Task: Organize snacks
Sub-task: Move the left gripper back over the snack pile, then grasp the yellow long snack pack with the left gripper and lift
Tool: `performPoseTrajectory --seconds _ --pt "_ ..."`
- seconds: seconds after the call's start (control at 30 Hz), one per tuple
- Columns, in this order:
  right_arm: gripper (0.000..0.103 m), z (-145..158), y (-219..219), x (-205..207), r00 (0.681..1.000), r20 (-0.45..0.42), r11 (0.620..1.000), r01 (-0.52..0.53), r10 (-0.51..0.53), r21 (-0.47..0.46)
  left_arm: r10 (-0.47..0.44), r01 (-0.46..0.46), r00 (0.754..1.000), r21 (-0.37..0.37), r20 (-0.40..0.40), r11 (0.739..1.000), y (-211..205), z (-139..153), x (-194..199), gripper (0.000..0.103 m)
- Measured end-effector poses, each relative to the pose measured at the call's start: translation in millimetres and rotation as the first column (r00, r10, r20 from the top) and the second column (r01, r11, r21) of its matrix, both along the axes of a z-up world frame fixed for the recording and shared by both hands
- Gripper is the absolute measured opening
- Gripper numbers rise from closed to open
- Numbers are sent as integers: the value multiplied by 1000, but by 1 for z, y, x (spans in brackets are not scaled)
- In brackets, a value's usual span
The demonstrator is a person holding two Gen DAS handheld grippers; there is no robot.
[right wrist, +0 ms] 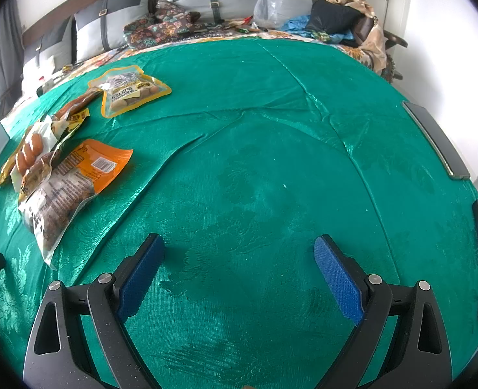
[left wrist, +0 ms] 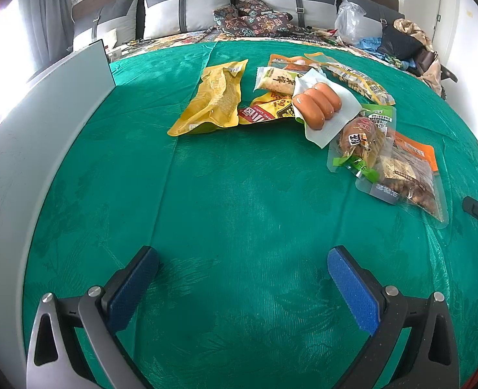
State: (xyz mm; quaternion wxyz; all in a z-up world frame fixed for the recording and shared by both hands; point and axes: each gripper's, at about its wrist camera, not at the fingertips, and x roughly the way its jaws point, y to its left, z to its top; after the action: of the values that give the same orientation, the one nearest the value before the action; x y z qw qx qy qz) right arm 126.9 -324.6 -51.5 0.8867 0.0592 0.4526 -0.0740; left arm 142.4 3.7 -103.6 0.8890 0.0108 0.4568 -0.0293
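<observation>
Left wrist view shows your left tool (left wrist: 243,287) spread apart and empty, overlapping glossy plastic snack packets (left wrist: 303,110) piled at one o'clock on the green tabletop (left wrist: 239,194), so pinching one may drag its neighbours.

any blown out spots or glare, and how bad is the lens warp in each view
Left wrist view: window at left is blown out white, glare on the clear-wrapped sausage pack. Right wrist view: sheen streaks on the green patterned cloth. Both: strong fisheye bend with dark corners.
</observation>
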Motion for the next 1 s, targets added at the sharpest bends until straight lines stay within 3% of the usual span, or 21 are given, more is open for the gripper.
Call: performPoseTrajectory --seconds 0.27,0.37,0.47,0.7,0.83,0.93,1.0 --pt "96 0 0 0 1000 0 1000 0 0 0 -8 8 1000 -1 -5 1000 1 1 -1 103" --pt "96 0 0 0 1000 0 1000 0 0 0 -58 58 995 0 -78 998 2 4 10 103" --pt "96 0 0 0 1000 0 1000 0 0 1 -88 80 985 -59 -150 995 12 13 32 103" --pt "96 0 0 0 1000 1 1000 0 0 1 -28 15 994 -118 -109 993 42 53 109 103" --pt "96 0 0 0 1000 1 1000 -1 1 1 54 -67 985 -75 -164 995 44 42 170 97" --pt "96 0 0 0 1000 1 1000 -1 1 2 62 -75 975 -51 -214 996 39 23 196 97" --pt "96 0 0 0 1000 1 1000 -1 1 2 85 -83 967 18 -240 996 38 9 208 98"
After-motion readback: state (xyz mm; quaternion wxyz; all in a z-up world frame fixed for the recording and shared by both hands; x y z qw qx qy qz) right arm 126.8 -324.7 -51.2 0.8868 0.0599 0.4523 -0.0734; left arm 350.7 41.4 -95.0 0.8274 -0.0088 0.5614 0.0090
